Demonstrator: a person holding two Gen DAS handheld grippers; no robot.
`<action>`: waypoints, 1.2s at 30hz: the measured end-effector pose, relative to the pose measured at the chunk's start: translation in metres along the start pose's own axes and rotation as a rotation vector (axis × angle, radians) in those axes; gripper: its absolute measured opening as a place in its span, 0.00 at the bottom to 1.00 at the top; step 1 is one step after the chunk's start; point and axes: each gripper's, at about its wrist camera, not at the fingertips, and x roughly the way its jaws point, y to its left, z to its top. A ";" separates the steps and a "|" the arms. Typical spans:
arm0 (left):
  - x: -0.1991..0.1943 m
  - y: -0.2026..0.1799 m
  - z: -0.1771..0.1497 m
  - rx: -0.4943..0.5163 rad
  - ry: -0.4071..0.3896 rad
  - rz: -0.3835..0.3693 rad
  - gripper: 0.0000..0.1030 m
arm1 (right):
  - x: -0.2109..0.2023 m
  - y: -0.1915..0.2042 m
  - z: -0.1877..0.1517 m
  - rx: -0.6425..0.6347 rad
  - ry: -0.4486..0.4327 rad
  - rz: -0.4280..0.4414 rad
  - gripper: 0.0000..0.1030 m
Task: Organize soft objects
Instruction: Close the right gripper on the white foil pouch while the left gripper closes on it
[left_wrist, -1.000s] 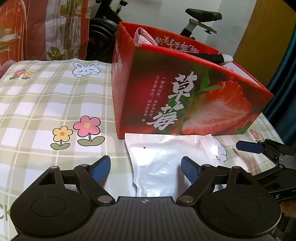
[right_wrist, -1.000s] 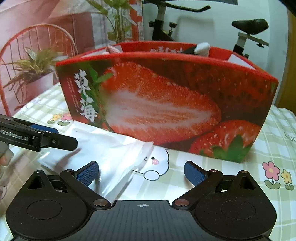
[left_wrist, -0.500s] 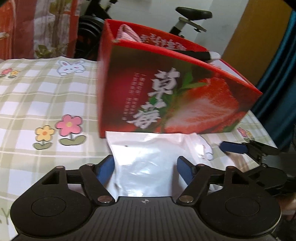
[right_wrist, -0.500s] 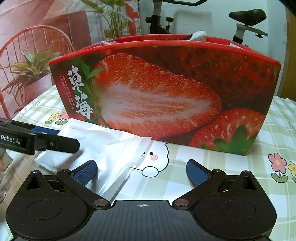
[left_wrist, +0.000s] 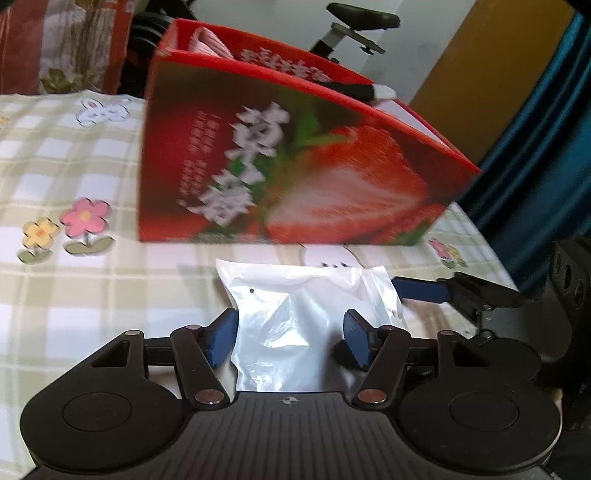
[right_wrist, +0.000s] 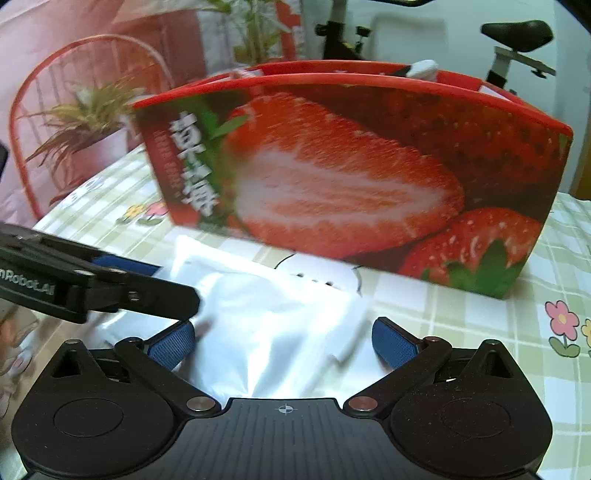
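The left claw (left_wrist: 290, 338) is closing around the white bag (left_wrist: 295, 325) while the right claw (right_wrist: 282, 341) waits wide apart, and the slippery bag could squish out and slide off.

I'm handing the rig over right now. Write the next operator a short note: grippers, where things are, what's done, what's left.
Left gripper: jaws closing around the near end of the white plastic pouch; the left pad looks at its edge, a firm grip not confirmed.
Right gripper: open, pouch between its fingers, not pinched.
The pouch lies on the checked tablecloth, just in front of the red strawberry box.
Done: a pink fabric item and a black-and-white item already sit in the box.
Left: finish the grip, lift the pouch, place it in the box.
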 end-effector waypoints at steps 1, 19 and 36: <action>0.001 -0.004 -0.002 0.006 -0.001 0.005 0.63 | -0.002 0.001 -0.002 -0.002 0.003 0.003 0.99; -0.021 -0.003 -0.032 -0.091 -0.026 0.006 0.62 | -0.043 0.001 -0.029 0.034 0.001 0.052 0.75; -0.023 0.002 -0.042 -0.166 -0.036 -0.054 0.60 | -0.045 0.003 -0.029 0.068 -0.015 0.085 0.51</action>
